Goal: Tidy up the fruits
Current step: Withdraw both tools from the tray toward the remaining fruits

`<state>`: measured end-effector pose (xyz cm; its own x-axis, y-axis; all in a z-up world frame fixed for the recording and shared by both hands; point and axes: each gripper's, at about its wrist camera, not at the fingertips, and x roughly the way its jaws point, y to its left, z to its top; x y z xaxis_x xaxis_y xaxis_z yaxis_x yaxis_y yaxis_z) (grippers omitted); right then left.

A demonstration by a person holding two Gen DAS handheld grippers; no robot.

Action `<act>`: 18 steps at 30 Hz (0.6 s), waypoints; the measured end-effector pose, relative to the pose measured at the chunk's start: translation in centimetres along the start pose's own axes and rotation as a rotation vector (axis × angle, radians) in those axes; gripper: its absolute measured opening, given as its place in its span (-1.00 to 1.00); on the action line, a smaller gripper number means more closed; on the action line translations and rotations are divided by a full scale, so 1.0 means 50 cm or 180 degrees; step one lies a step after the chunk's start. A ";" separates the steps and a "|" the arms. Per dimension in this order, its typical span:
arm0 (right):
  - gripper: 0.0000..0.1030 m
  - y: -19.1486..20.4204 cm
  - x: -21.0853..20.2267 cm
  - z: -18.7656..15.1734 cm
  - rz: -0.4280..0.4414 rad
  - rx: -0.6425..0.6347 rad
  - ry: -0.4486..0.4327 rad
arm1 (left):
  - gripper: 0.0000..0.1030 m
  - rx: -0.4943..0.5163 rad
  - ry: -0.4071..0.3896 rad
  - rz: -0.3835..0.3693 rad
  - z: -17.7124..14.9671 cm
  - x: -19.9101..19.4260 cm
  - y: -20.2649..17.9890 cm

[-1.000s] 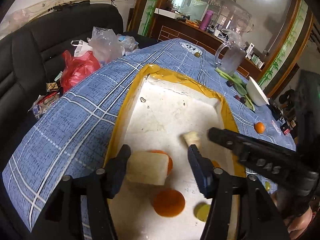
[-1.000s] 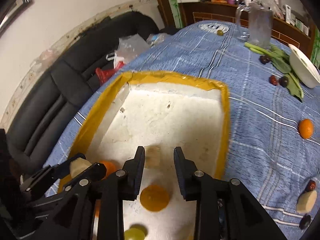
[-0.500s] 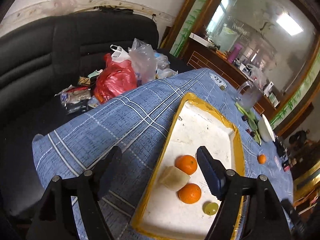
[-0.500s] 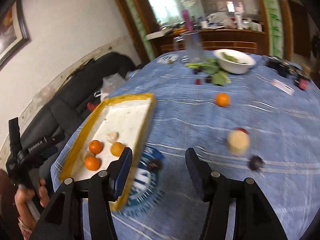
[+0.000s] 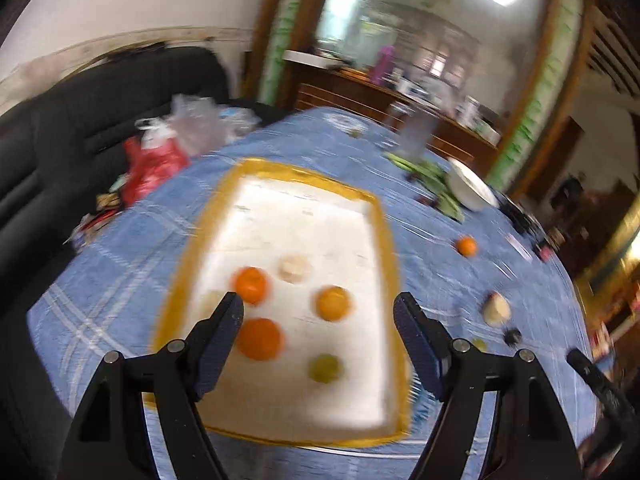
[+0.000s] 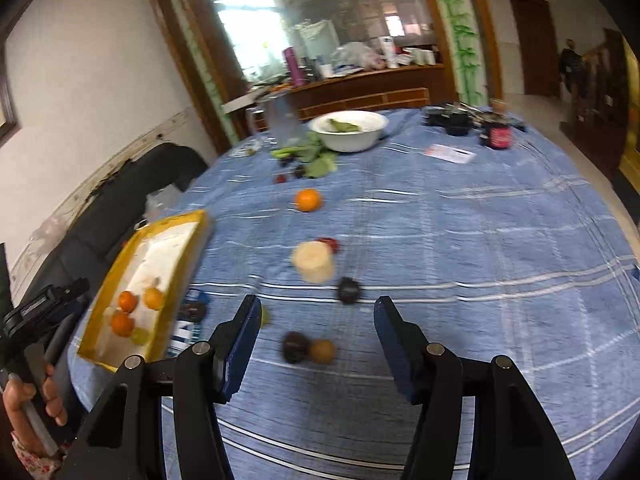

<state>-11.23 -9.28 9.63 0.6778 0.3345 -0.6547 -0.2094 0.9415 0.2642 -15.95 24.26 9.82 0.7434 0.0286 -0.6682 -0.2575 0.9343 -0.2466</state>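
Left gripper [image 5: 318, 310] hangs above the near end of the yellow-rimmed tray [image 5: 387, 240], jaws spread wide, nothing between the pads. In the tray: three oranges [image 5: 251, 285], one pale peeled chunk [image 5: 295, 268], one green grape [image 5: 325, 367] (all blurred). Tray sits on the blue checked tablecloth [image 6: 460, 240].

Right gripper [image 6: 316, 328] is out over the open cloth, its jaws opening, empty. Just beyond its tips lie a dark plum [image 6: 295, 346] touching a brownish round fruit [image 6: 322, 351]. Farther on: another dark fruit [image 6: 349, 290], a pale cut piece [image 6: 313, 261], a loose orange [image 6: 308, 199]. White bowl [image 6: 349, 130] sits at the far side.
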 end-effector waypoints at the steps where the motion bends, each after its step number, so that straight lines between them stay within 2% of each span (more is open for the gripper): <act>1: 0.22 -0.012 0.002 -0.001 -0.0025 0.0019 0.0030 | 0.49 0.0051 0.0020 -0.0062 -0.004 0.004 -0.016; 4: 0.22 -0.033 0.015 0.008 -0.0055 0.0008 0.0145 | 0.49 0.0232 0.0099 -0.0196 -0.019 0.023 -0.066; 8: 0.22 -0.027 0.046 0.038 0.0003 -0.0097 0.0269 | 0.49 0.0446 0.0236 -0.0244 -0.041 0.048 -0.119; 11: 0.22 0.002 0.104 0.068 0.0063 -0.0284 0.0444 | 0.49 0.0617 0.0301 -0.0319 -0.056 0.057 -0.151; 16: 0.21 0.049 0.198 0.079 0.0047 -0.0579 0.0650 | 0.48 0.0827 0.0308 -0.0398 -0.070 0.061 -0.183; 17: 0.20 0.052 0.212 0.079 0.0059 -0.0586 0.0684 | 0.46 0.0861 0.0302 -0.0404 -0.072 0.061 -0.186; 18: 0.20 0.054 0.228 0.077 0.0047 -0.0595 0.0714 | 0.35 0.0905 0.0295 -0.0412 -0.075 0.061 -0.191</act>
<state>-1.35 -3.09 5.62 0.5053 0.3295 -0.7976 -0.3583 0.9209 0.1534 -13.54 14.12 7.53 0.6961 -0.1172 -0.7083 0.0279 0.9903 -0.1364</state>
